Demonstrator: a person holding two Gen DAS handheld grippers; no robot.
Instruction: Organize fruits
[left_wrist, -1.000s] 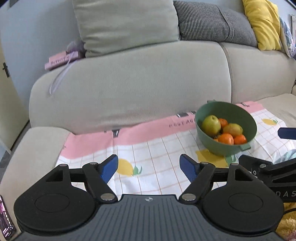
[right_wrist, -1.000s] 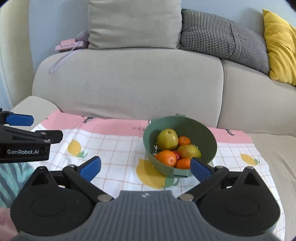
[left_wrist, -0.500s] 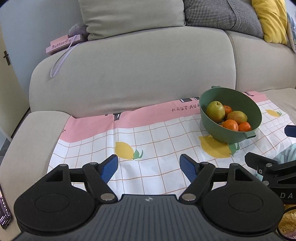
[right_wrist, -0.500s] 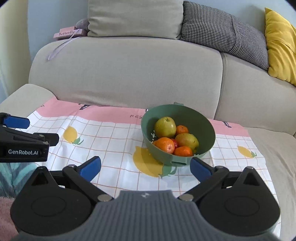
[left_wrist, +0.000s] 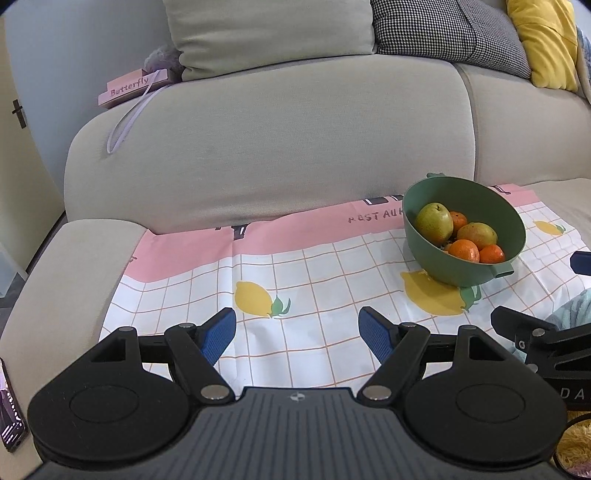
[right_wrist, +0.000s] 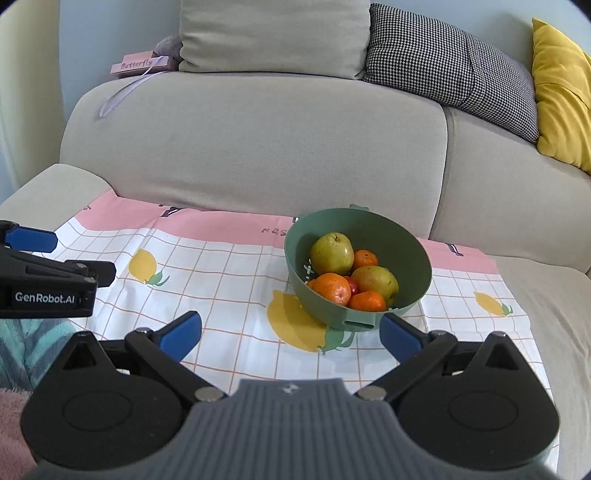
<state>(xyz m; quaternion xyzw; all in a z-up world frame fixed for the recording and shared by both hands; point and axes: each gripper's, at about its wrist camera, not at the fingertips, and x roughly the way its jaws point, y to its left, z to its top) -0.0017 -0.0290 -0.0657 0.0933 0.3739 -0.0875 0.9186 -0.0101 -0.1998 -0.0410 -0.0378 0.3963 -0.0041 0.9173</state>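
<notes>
A green bowl stands on a lemon-print cloth spread over a sofa seat. Inside lie two yellow-green pears, several oranges and a small red fruit. My right gripper hovers open just in front of the bowl, nothing between its blue pads. My left gripper is open too, over the cloth, left of and nearer than the bowl. Each gripper shows at the edge of the other's view.
The sofa backrest rises behind the cloth, with grey, houndstooth and yellow cushions on top. A pink "Butterfly" box sits on the backrest's left end. A phone lies on the armrest at far left.
Both cameras have pulled back and tipped down, so the bowl sits lower and farther in the left wrist view. Both grippers stay open and empty.
</notes>
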